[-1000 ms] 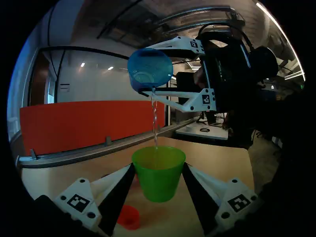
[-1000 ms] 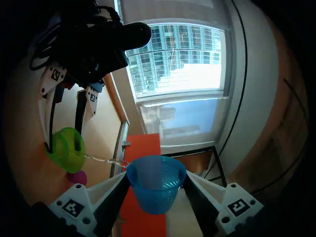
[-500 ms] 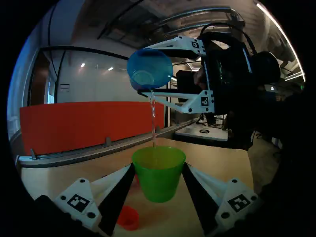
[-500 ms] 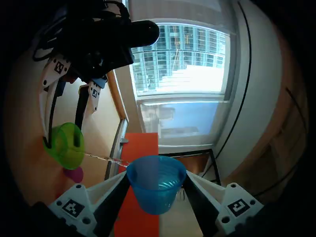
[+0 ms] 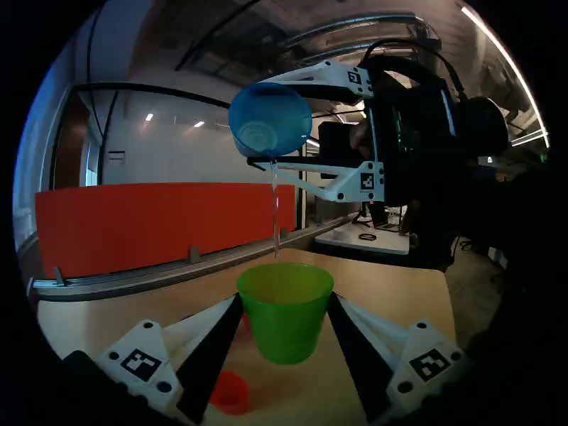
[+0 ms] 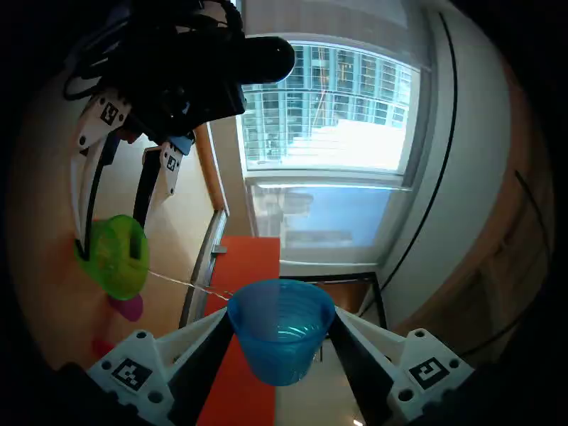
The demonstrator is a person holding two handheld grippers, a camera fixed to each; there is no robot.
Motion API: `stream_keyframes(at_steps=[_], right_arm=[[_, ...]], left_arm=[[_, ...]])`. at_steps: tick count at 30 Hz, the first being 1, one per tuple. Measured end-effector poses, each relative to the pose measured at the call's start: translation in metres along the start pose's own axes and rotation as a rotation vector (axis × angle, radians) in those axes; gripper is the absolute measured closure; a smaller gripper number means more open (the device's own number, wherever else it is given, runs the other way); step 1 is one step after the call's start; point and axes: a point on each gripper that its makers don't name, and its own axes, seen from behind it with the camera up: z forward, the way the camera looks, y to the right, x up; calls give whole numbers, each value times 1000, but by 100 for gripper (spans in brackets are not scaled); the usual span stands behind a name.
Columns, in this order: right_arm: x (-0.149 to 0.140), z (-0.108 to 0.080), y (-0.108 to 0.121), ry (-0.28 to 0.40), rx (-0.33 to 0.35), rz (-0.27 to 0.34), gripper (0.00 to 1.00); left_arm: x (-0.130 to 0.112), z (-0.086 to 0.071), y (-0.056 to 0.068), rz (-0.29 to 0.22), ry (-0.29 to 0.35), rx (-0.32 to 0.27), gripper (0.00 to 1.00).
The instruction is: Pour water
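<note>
My left gripper (image 5: 284, 323) is shut on an upright green cup (image 5: 285, 310), held just above the wooden table (image 5: 397, 280). Above it my right gripper (image 5: 273, 121) is shut on a blue cup (image 5: 269, 120) tipped over on its side, mouth toward me. A thin stream of water (image 5: 275, 213) falls from the blue cup's rim into the green cup. In the right gripper view the blue cup (image 6: 281, 339) sits between the right gripper (image 6: 281, 341) fingers, the water (image 6: 188, 284) running across to the green cup (image 6: 116, 257) held by the left gripper (image 6: 117, 234).
A small red cup (image 5: 228, 391) and something pink (image 6: 126, 307) sit on the table under the green cup. An orange panel (image 5: 142, 220) and a metal rail (image 5: 177, 266) run along the table's far edge. A large window (image 6: 326, 142) lies beyond.
The blue cup has tipped a little further and the stream has thinned. In the right gripper view the green cup has shifted slightly up and left.
</note>
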Motion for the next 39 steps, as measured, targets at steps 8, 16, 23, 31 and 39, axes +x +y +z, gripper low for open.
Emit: stream_keyframes(at_steps=[8,16,23,31,39], right_arm=[[4,1,-1,3,-6,-33,10],[6,2,-4,3,-4,-62,10],[9,0,-4,3,-6,-78,10],[2,-2,-3,-3,3,-26,10],[1,-9,-1,18,21,147,10]], left_arm=[[0,1,0,-2,1,-2,15],[-1,1,-1,-1,0,-2,15],[-2,2,-2,1,-1,1,15],[0,1,-1,3,0,-1,15],[3,0,1,12,1,-1,15]])
